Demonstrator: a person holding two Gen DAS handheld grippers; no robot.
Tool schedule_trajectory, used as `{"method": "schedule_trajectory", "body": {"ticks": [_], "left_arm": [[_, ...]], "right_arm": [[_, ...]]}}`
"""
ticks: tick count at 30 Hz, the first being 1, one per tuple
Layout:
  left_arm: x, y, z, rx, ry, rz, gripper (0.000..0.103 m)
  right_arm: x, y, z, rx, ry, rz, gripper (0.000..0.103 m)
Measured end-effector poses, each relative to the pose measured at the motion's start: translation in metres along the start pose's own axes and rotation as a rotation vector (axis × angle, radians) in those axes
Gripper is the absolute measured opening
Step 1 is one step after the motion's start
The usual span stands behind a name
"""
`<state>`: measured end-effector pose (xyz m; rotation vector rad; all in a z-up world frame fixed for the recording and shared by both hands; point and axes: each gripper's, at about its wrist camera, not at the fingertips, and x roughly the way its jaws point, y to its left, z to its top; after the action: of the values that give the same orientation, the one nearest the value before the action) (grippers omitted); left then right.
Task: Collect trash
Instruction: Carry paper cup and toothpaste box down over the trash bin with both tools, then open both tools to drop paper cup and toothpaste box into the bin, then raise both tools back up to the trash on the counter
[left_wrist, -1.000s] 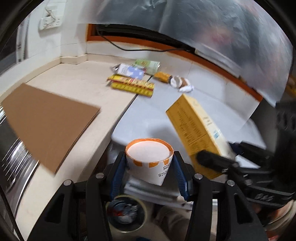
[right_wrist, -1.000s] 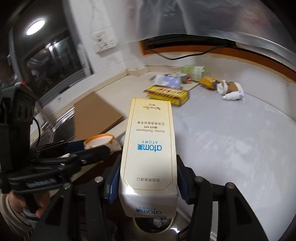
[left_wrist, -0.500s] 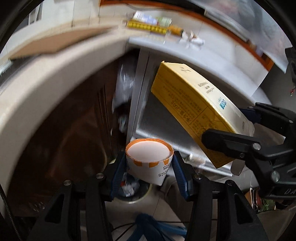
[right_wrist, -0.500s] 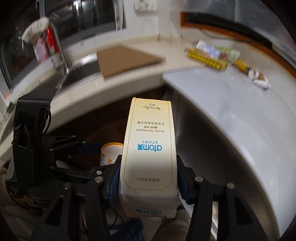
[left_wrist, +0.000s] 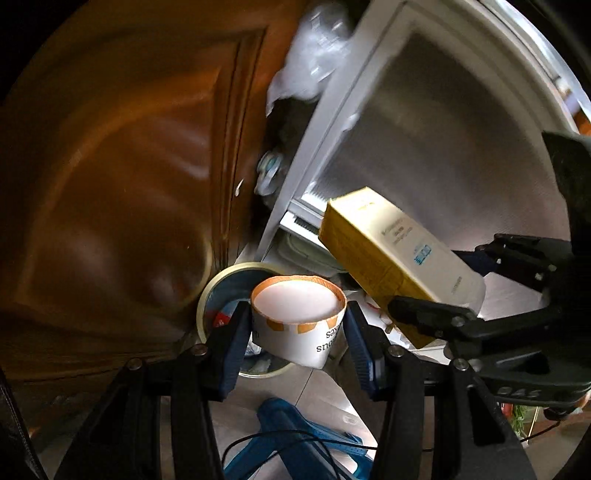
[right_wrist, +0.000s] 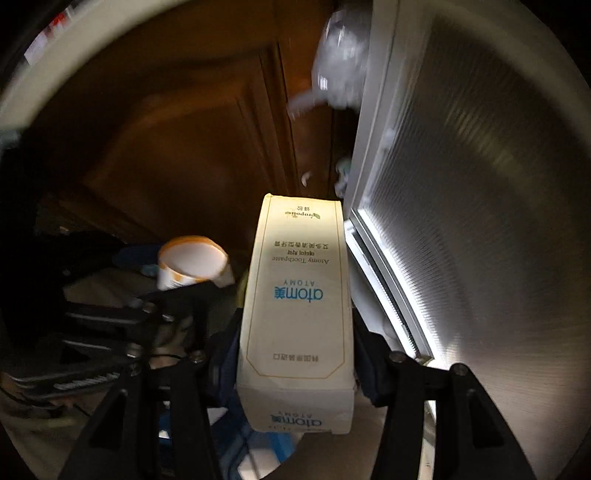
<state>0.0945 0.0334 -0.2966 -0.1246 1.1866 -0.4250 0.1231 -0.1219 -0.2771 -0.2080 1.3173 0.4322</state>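
Your left gripper (left_wrist: 297, 334) is clamped on a white paper cup (left_wrist: 299, 323) with an orange rim: both blue pads press its sides, the jaws roughly halfway apart, and the cup's open mouth faces away from the camera. Behind and below the cup, at about 9 o'clock from it in the left wrist view, sits a round bin (left_wrist: 221, 291) with a pale rim; scraps show inside it, too blurred to name.

Your right gripper (right_wrist: 295, 354) grips a pale yellow toothpaste box (right_wrist: 297, 314) across its width, jaws moderately wide, pads flat against both long sides. The box points forward along the fingers, its printed lettering upside down to the camera. In the left wrist view that box (left_wrist: 391, 258) lies at 2 o'clock from the cup, tilted, close to it but apart.

A brown wooden cabinet door (left_wrist: 122, 177) fills the 9 to 12 o'clock side of both views; a grey ribbed panel (right_wrist: 472, 206) fills the 1 to 4 o'clock side. Crumpled clear plastic (left_wrist: 314, 55) hangs at 12 o'clock between them.
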Motion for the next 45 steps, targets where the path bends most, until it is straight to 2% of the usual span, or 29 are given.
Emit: {"method": "schedule_trajectory", "body": {"ticks": [8,10,12,15,17,19,20,21,27,36,41,45], "left_arm": [[0.065,0.031,0.014,-0.05,0.084,-0.017,0.049],[0.08,0.029,0.012,-0.042,0.113,-0.021,0.049],[0.09,0.029,0.012,-0.056,0.134,-0.037,0.049],[0.093,0.03,0.013,-0.049,0.136,-0.022,0.05],[0.096,0.03,0.012,-0.045,0.131,0.006,0.056],[0.099,0.03,0.012,-0.039,0.131,0.028,0.077],[0.099,0.03,0.012,-0.039,0.127,0.029,0.081],[0.099,0.03,0.012,-0.038,0.122,0.03,0.083],[0.098,0.031,0.013,-0.031,0.108,0.04,0.084],[0.091,0.031,0.012,-0.034,0.104,0.042,0.084],[0.083,0.026,0.01,-0.017,0.097,0.04,0.083],[0.065,0.015,0.007,-0.002,0.078,0.028,0.083]], "right_arm": [[0.081,0.0,0.004,0.033,0.118,0.014,0.053],[0.096,-0.002,0.006,0.044,0.135,0.024,0.053],[0.108,-0.001,0.009,0.053,0.147,0.035,0.054],[0.121,-0.001,0.007,0.068,0.157,0.043,0.055],[0.128,-0.004,0.008,0.071,0.16,0.037,0.055],[0.134,-0.005,0.01,0.037,0.163,0.022,0.055],[0.136,-0.004,0.01,0.019,0.162,0.011,0.055],[0.138,-0.003,0.009,0.006,0.155,0.007,0.055],[0.137,-0.009,0.005,0.021,0.122,0.02,0.055],[0.139,-0.023,-0.02,0.058,0.159,0.025,0.055],[0.127,-0.026,-0.028,0.091,0.175,0.031,0.055],[0.098,-0.027,-0.036,0.107,0.143,0.038,0.055]]}}
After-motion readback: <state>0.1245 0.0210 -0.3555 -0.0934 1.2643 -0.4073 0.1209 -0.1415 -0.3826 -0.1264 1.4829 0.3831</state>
